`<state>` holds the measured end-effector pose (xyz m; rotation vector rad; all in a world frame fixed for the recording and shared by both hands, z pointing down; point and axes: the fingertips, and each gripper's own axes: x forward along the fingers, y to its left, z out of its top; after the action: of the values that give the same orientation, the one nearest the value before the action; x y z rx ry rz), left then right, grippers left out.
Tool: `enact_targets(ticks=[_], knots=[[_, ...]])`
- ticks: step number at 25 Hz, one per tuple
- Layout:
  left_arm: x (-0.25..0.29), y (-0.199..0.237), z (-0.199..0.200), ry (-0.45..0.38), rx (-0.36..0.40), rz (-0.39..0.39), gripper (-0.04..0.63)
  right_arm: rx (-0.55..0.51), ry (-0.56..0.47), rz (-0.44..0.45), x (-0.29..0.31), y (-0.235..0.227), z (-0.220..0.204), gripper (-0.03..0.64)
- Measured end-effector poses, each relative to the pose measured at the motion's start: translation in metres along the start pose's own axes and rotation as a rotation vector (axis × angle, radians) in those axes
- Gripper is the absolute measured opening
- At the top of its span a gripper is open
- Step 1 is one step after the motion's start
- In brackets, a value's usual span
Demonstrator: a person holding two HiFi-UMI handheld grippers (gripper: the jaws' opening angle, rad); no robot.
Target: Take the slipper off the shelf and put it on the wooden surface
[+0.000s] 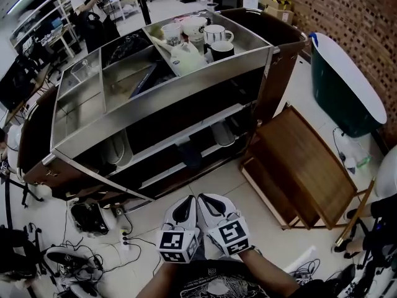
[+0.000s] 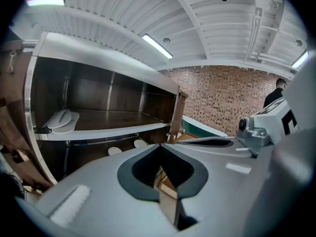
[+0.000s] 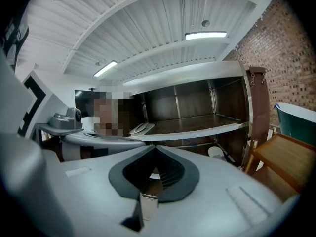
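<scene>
Steel shelf (image 1: 186, 134), pale slipper (image 2: 63, 120) lying on it, mugs (image 1: 212, 36) on top, wooden surface (image 1: 304, 163) on the floor (image 1: 279, 241).

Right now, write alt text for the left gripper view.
The left gripper, jaws shut and empty, fills the foreground. Beyond it a pale slipper lies at the left end of a shelf, with a brick wall at right.

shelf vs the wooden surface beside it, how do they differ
The shelf is steel-framed with dark insides; the wooden surface is brown planks. The shelf is the larger and taller of the two; the wooden surface sits lower, to its right. The shelf carries cups on top and slippers inside; the wooden surface is bare. Both stand on the pale floor.
</scene>
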<state>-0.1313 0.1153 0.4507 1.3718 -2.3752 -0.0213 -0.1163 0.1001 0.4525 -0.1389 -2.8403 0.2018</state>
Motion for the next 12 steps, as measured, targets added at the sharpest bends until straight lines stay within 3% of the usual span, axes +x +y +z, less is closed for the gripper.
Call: enact_targets(ticks=[12], knots=[[0.089, 0.081, -0.008, 0.066, -0.025, 0.005, 0.005, 0.067, 0.048, -0.033, 0.112, -0.046, -0.018, 0.000]])
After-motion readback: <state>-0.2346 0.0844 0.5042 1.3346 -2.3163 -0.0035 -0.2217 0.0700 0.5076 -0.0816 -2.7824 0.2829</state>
